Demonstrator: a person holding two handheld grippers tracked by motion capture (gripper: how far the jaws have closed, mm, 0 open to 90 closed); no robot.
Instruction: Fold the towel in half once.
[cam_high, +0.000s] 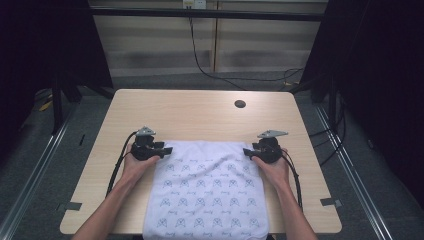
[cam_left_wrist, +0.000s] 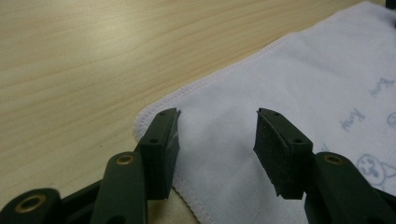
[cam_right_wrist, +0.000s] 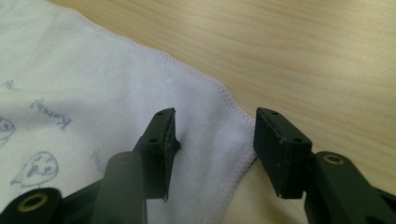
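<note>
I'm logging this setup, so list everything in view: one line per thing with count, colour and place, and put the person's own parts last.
cloth: one, white with a pale blue printed pattern, spread flat on the near middle of the table, its near edge reaching the table's front edge.
table: one, light wood, middle of the high view.
hole: one, dark and round, in the tabletop towards the far right.
tape pieces: two, grey, at the near left and near right table edges.
cable: one, black, on the grey floor beyond the table.
left gripper: one, black, jaws open over the cloth's far left corner.
right gripper: one, black, jaws open over the cloth's far right corner.
forearms: two, bare, coming in from the bottom.
</note>
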